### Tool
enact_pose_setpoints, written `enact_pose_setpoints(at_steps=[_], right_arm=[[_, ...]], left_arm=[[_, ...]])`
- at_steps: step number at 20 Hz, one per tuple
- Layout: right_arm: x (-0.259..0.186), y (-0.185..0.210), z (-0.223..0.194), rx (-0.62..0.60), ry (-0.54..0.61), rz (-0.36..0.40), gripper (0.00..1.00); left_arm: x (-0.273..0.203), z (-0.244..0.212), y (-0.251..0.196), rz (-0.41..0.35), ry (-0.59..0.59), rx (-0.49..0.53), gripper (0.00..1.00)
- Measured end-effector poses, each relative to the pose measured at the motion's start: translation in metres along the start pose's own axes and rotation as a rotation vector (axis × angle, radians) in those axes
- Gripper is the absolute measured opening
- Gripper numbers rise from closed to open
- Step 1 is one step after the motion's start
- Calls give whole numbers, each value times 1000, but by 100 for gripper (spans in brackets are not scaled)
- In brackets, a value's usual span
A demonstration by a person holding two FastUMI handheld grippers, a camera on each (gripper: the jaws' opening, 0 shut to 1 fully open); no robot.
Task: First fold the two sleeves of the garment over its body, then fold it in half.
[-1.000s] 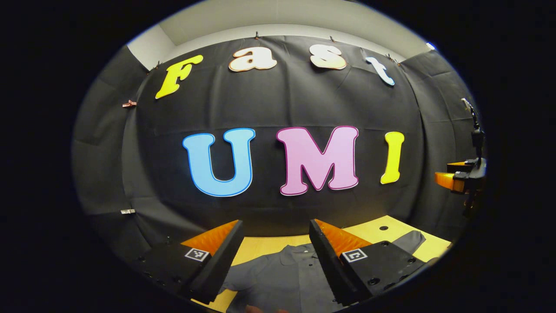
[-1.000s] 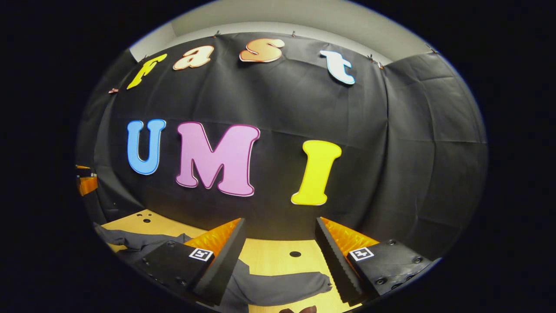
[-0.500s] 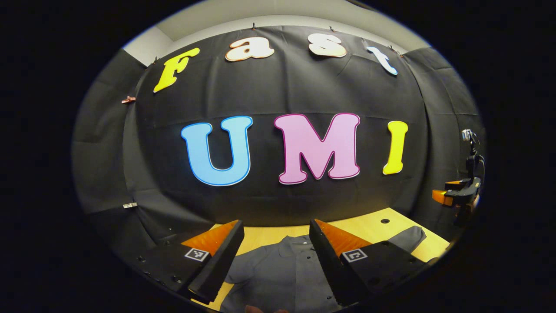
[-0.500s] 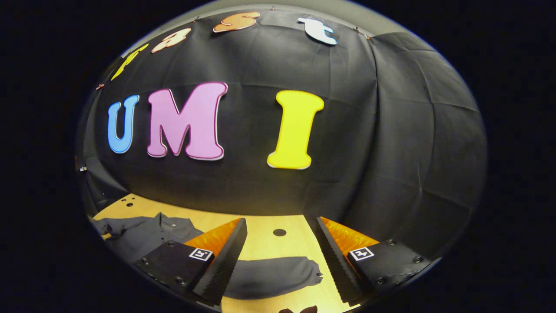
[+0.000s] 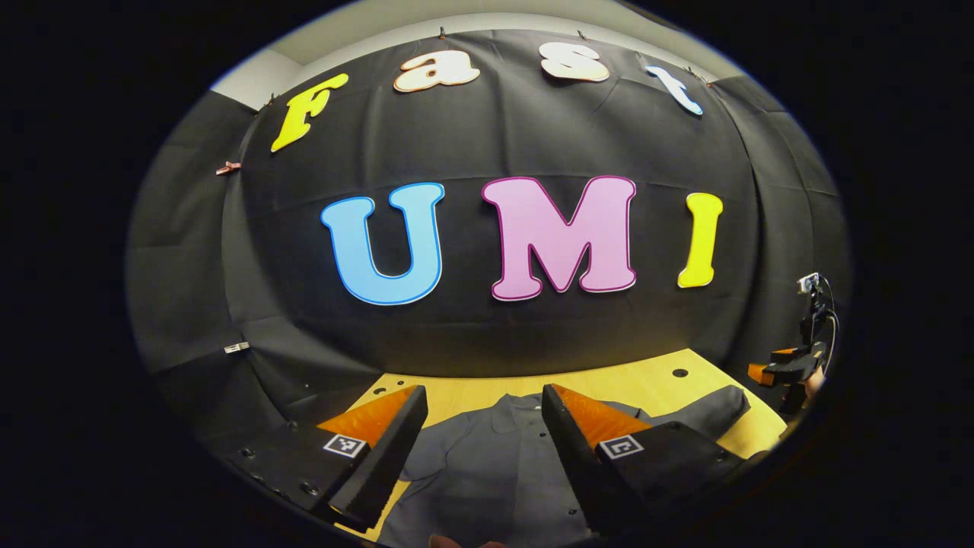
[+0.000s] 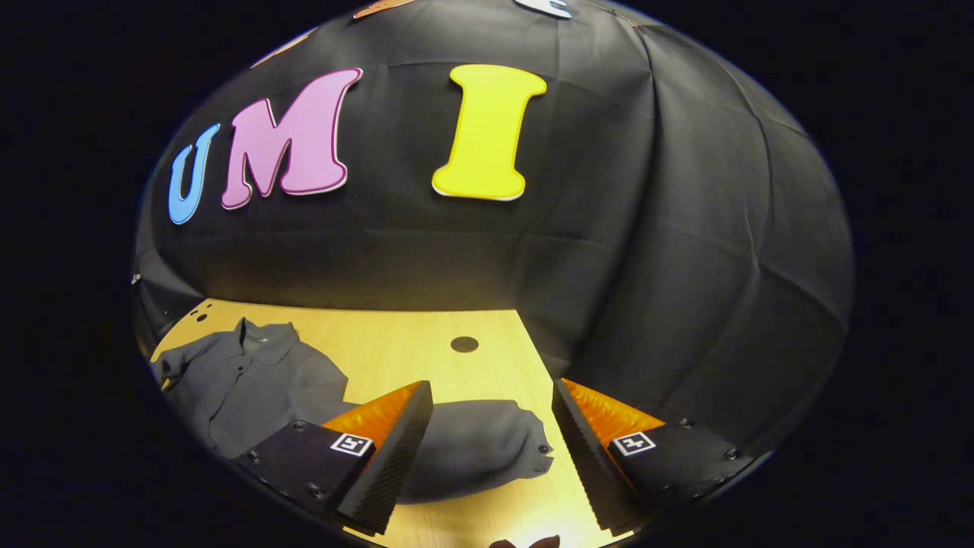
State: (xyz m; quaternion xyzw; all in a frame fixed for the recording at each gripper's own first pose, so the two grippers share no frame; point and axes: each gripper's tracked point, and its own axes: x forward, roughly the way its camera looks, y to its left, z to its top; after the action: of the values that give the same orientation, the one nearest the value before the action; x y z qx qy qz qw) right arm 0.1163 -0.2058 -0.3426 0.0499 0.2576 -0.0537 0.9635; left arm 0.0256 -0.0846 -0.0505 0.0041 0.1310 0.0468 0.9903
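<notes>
- The garment (image 6: 251,380), a grey button-front shirt, lies flat on the yellow desk (image 6: 426,335), collar toward the far wall, both sleeves spread out and not yet folded over its body.
- The right sleeve (image 6: 472,449) lies directly ahead of my right tool (image 6: 491,449), between its two fingers as that camera looks, its long axis running left to right across the tool's line. The cuff end points right, near the desk's right side.
- I judge the right tool the nearer one for this sleeve; the left tool (image 5: 483,449) sits over the shirt's body near the button placket, well apart from the cuff.
- Right tool: fingers wide apart, holding nothing. I cannot tell whether the tips touch the cloth; they appear to hang above it.
- Left tool: fingers likewise wide apart, empty, with the shirt front showing between them.
- In the left gripper view the right tool appears small at the far right edge, beyond the sleeve's end.
- A round hole (image 6: 464,344) in the desk lies just beyond the sleeve.
</notes>
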Motion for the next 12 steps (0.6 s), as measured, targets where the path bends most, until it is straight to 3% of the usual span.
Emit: enact_pose_setpoints(at_steps=[12], right_arm=[[67, -37, -91, 65, 202, -13, 98]], left_arm=[[-15, -8, 1, 98, 46, -29, 97]])
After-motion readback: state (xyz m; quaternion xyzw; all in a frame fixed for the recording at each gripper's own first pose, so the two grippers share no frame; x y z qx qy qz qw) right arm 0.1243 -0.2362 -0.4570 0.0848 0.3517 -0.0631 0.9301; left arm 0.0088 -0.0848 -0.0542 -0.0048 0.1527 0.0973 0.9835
